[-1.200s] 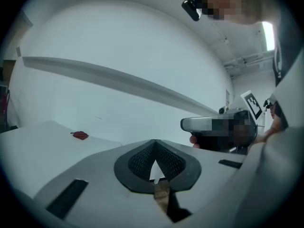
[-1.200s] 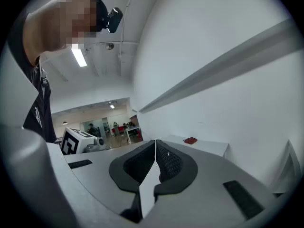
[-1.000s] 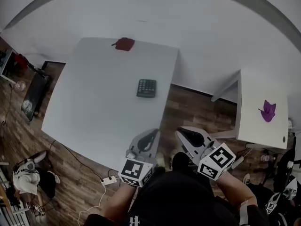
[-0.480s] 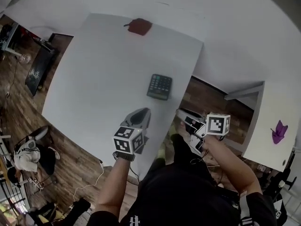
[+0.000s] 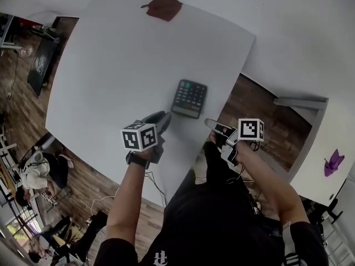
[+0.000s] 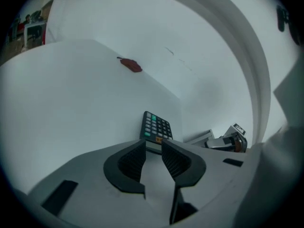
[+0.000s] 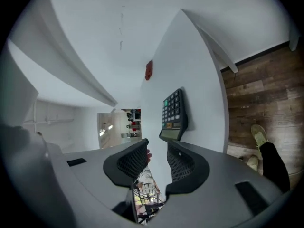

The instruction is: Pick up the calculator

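Left hand-held gripper (image 5: 165,117) and right hand-held gripper (image 5: 214,126), jaws opening empty, near calculator (image 5: 189,98)

Calculator (image 5: 189,98) key print, red object (image 5: 162,8): too small to tell.

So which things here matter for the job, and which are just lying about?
Job: dark rectangular calculator with green keys; left gripper and right gripper, jaws opening, empty.
Lying about: dark red lump on white table; purple object on second white table.

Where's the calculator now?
Head view: the calculator lies flat near the right edge of the white table, just ahead of the left gripper and right gripper, whose jaws are opening with nothing between them.
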Demonstrator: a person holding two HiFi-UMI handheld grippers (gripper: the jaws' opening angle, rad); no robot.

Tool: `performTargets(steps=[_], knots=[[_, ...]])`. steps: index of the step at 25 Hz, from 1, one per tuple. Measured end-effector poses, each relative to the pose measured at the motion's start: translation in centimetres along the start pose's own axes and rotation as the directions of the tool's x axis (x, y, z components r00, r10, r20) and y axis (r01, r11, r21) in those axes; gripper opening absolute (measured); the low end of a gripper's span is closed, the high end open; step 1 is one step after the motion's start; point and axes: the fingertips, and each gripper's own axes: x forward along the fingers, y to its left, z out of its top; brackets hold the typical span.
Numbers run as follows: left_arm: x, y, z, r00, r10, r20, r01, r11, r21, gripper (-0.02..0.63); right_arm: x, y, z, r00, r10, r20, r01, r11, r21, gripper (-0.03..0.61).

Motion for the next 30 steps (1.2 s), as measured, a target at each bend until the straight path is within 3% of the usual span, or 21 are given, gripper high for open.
performTargets(steps=[7, 12, 21, 27, 30], knots=[[2.4, 2.0, -0.4, 0.989, -0.082, -0.123, 0.063, 0.987, -0.146, 0.110, 2.6, -2.8, 0.2, 0.999, -0.026, -0.033, 0.029, 0.994, 0.105, 0.124], [4.3, 2.6, -1.2, 0.969, -0.110, -0.221, 0.070, 0.981, -0.180, 0.121, 4.1, -3.8, 0.4, 0.998, -0.033, -0.045, 0.040, 0.986, 0.164, 0.138], [5.8, 2.7, -2.3, 0.908, -0.232, -0.349, 0.133, 0.949, -0.285, 0.150, 5.5, -5.4, -0.3, 0.997, -0.042, -0.071, 0.057, 0.972, 0.230, 0.153], [6.7, 2.0, -2.9, 0.853, -0.355, -0.383, 0.197, 0.897, -0.395, 0.152, 6.6, -5.8, -0.8, 0.995, -0.024, -0.096, 0.047, 0.967, 0.251, 0.153], [7.1, 1.8, -3.1, 0.836, -0.393, -0.384, 0.218, 0.879, -0.424, 0.150, 7.1, -5.8, -0.7, 0.995, -0.010, -0.098, 0.035, 0.966, 0.255, 0.152]])
